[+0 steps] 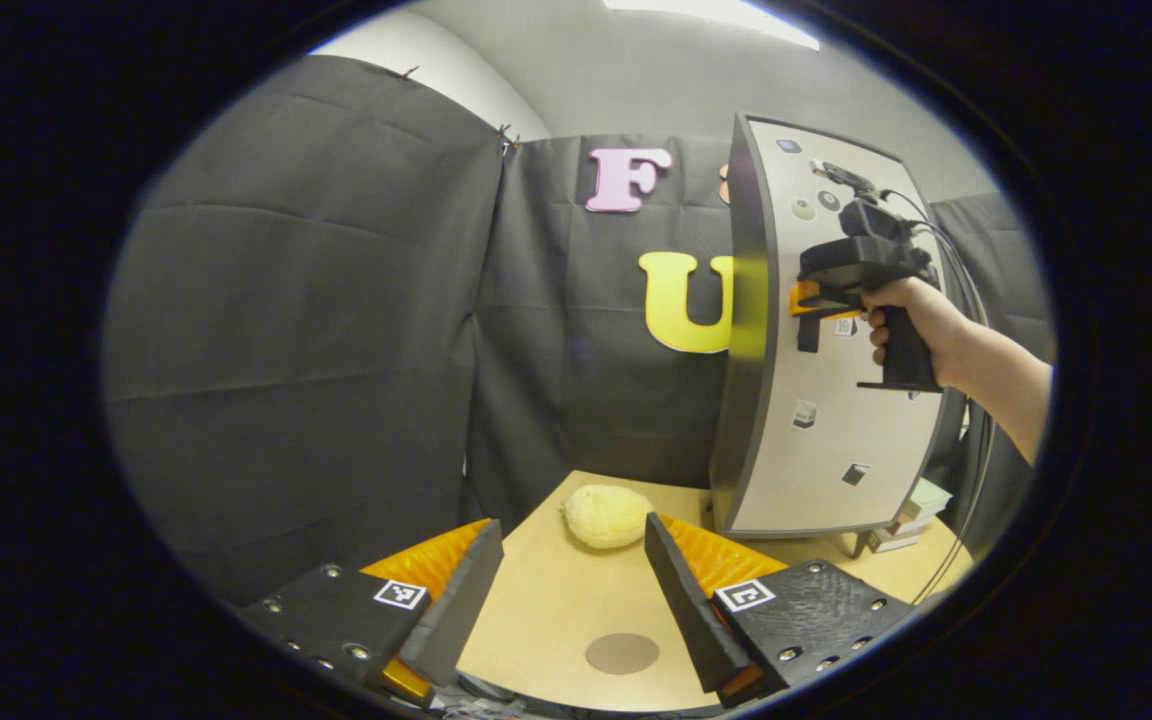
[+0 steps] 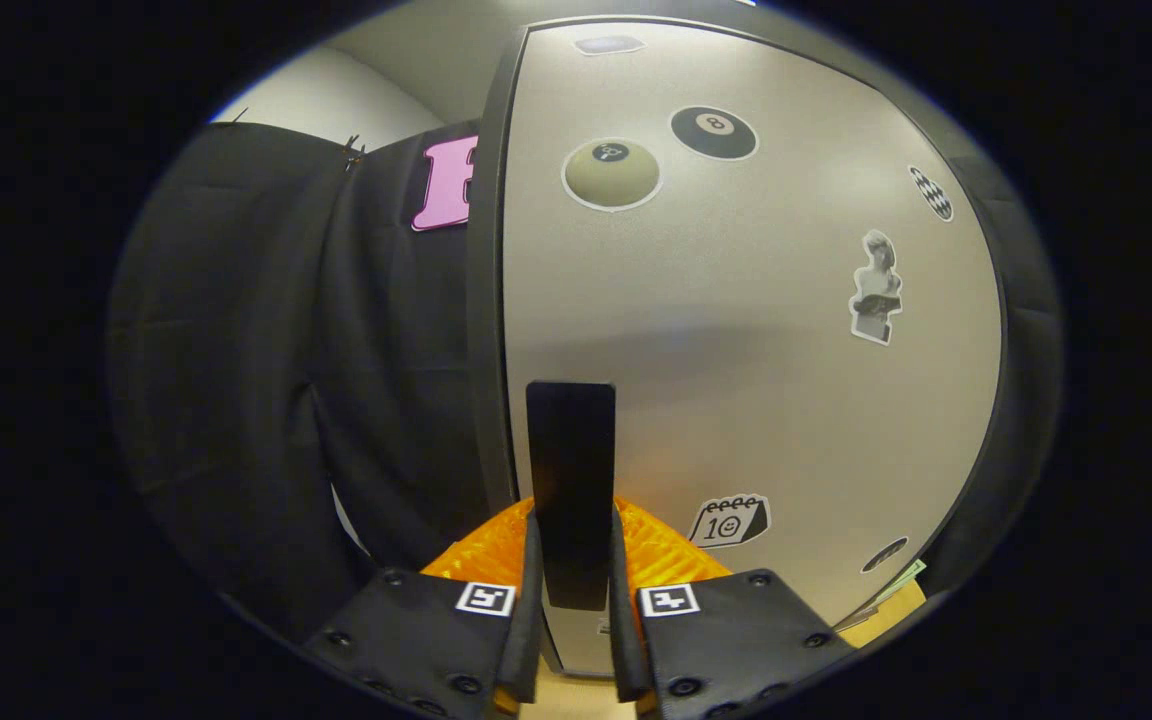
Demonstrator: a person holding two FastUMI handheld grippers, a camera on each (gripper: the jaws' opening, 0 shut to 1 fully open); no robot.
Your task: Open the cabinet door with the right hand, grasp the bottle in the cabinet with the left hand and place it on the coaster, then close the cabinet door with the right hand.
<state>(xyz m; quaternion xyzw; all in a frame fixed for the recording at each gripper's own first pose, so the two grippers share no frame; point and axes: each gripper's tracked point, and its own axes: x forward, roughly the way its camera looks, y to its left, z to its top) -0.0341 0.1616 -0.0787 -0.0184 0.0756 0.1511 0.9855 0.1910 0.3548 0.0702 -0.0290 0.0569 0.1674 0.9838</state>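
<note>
A tall cabinet stands on the table at the right, its pale door [image 1: 836, 440] covered in small stickers and looking closed, so the inside is hidden. My right gripper [image 1: 811, 300], held by a hand [image 1: 911, 320], is at the door's handle. In the right gripper view the right gripper [image 2: 574, 515] is shut on the black vertical handle [image 2: 570, 450] of the door [image 2: 736, 350], one finger on each side. My left gripper [image 1: 571, 522] hangs open over the table's near end. A round brown coaster [image 1: 622, 653] lies on the table between and below its fingers.
A fuzzy pale-yellow lump [image 1: 606, 515] sits on the wooden table [image 1: 546, 600], left of the cabinet's foot. A stack of small flat things [image 1: 911, 515] lies at the cabinet's right. Cables [image 1: 966, 300] trail from the right gripper. Black cloth walls the back and left.
</note>
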